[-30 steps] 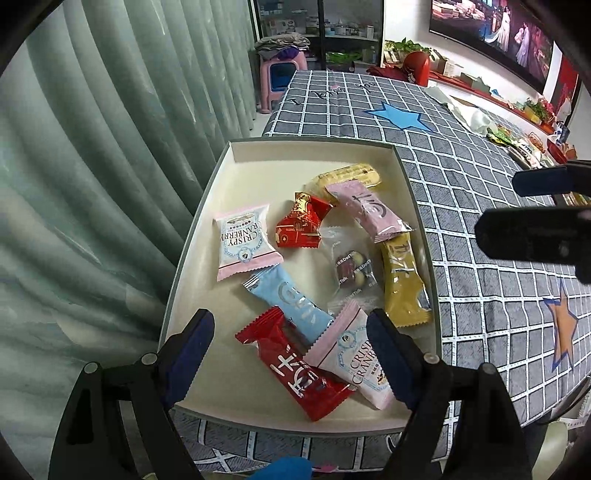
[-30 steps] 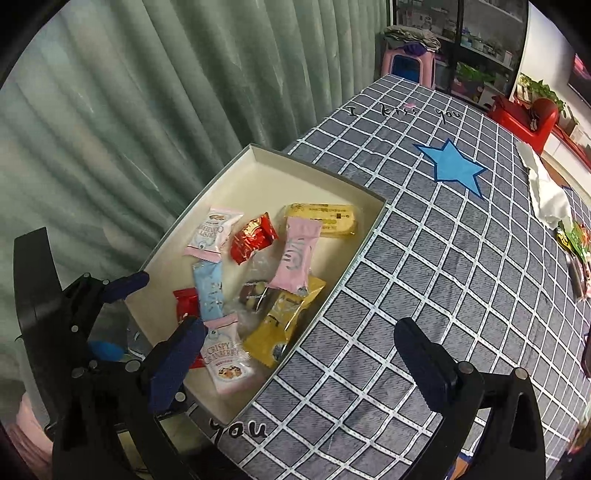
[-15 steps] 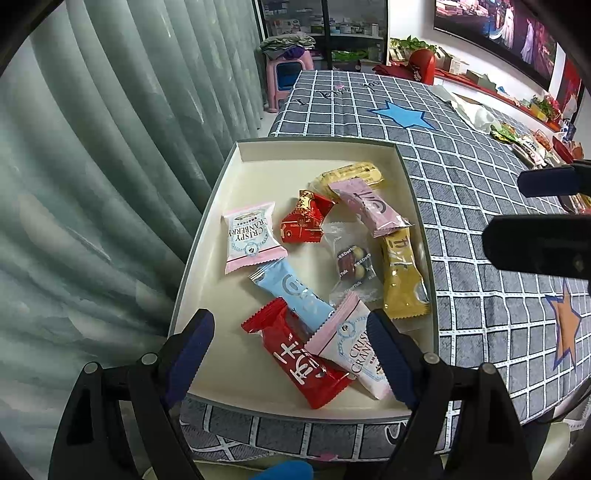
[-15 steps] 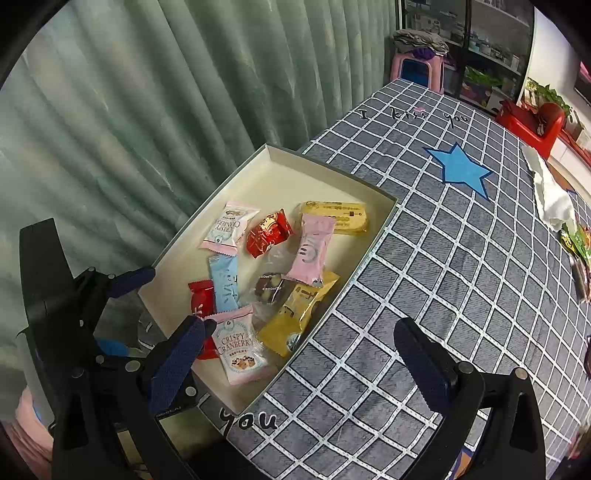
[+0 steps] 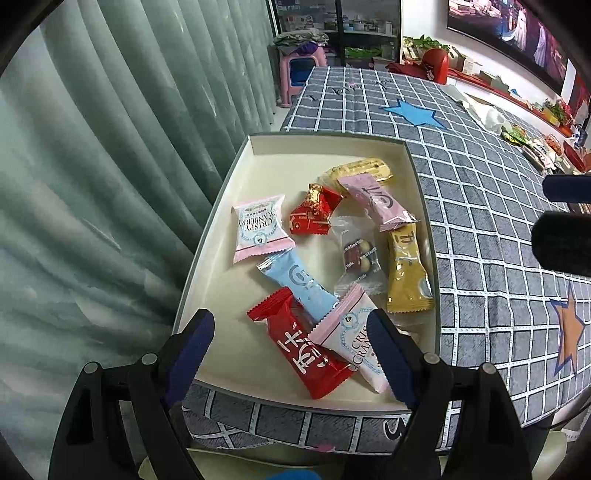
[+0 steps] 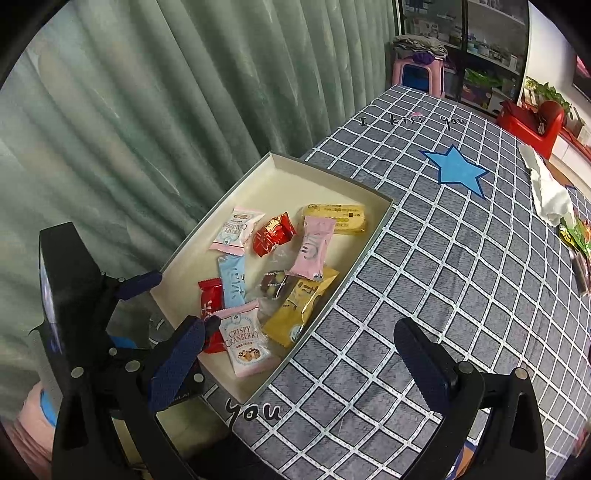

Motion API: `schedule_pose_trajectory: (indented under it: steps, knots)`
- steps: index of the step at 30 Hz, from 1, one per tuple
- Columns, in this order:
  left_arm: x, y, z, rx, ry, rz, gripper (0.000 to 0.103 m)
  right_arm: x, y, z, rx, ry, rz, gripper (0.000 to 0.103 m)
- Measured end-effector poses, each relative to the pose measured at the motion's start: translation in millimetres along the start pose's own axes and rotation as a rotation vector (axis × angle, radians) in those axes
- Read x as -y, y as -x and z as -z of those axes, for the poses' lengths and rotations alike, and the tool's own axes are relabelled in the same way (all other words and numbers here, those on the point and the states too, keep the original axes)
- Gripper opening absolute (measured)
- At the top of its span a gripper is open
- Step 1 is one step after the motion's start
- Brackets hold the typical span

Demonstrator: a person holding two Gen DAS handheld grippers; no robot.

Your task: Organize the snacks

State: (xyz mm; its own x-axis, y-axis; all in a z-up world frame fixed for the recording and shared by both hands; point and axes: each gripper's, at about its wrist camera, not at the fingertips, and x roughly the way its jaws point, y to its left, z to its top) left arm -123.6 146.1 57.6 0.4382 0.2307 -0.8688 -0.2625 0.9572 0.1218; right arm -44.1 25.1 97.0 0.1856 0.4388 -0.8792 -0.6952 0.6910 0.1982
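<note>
Both tongs are spread and hold nothing: left tongs hover over the box on the worktop, right tongs beside it. Snacks sit loose inside, seemingly gathered already.

Green curtain left, pink stool, shelving behind checked tablecloth

Cream tray, grey-white checked tablecloth with blue star, teal curtain, red wrapper.
</note>
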Motion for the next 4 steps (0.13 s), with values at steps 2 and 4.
schedule_pose_trajectory:
  steps: [2, 4]
  knots:
    - [1.3, 5.3, 0.2, 0.016, -0.005, 0.026, 0.087, 2.0, 2.9, 1.6, 0.006, -0.002, -0.005, 0.103]
    - [3.6, 8.6, -0.5, 0.008, -0.006, 0.045, 0.087, 6.0, 6.5, 3.8, 0.014, -0.009, -0.017, 0.103]
